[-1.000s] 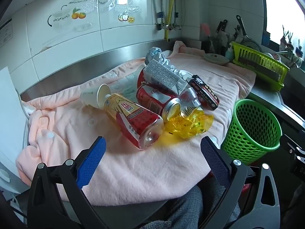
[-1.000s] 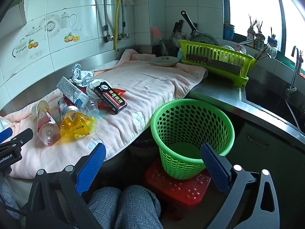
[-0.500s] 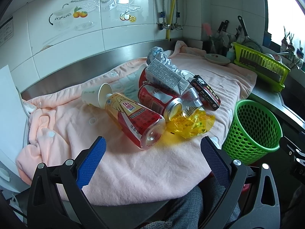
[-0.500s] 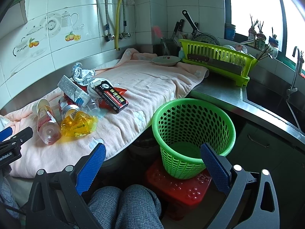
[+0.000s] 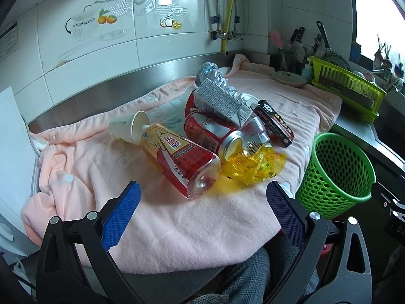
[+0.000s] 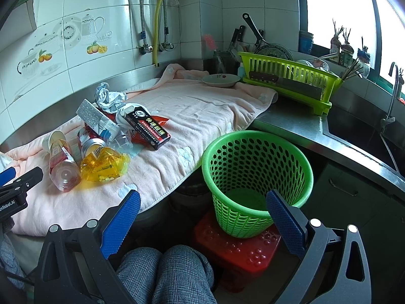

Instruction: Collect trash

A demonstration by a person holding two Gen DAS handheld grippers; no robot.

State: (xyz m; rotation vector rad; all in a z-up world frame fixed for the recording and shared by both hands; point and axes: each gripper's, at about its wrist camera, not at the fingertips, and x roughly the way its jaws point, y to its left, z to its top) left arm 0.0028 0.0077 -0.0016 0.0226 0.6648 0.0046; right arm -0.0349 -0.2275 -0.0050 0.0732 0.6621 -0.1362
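Observation:
A pile of trash lies on a pink towel (image 5: 177, 223): a plastic bottle with a red label (image 5: 179, 159), a paper cup (image 5: 126, 128), a red soda can (image 5: 212, 134), a yellow wrapper (image 5: 253, 164), a black box (image 5: 274, 122), a grey carton (image 5: 220, 98) and crumpled foil (image 5: 212, 72). My left gripper (image 5: 202, 197) is open and empty, just in front of the bottle. My right gripper (image 6: 202, 202) is open and empty, near the green basket (image 6: 258, 174), which stands on a red stool (image 6: 243, 250). The basket also shows in the left wrist view (image 5: 336, 169).
A green dish rack (image 6: 286, 81) with a knife and a small plate (image 6: 220, 79) stand at the towel's far end. A steel sink (image 6: 359, 129) lies to the right. The person's knees (image 6: 164, 273) are below the counter edge. A tiled wall with pipes is behind.
Both grippers have drifted slightly; the trash pile sits a little closer in the left wrist view. Nothing was taken hold of or let go.

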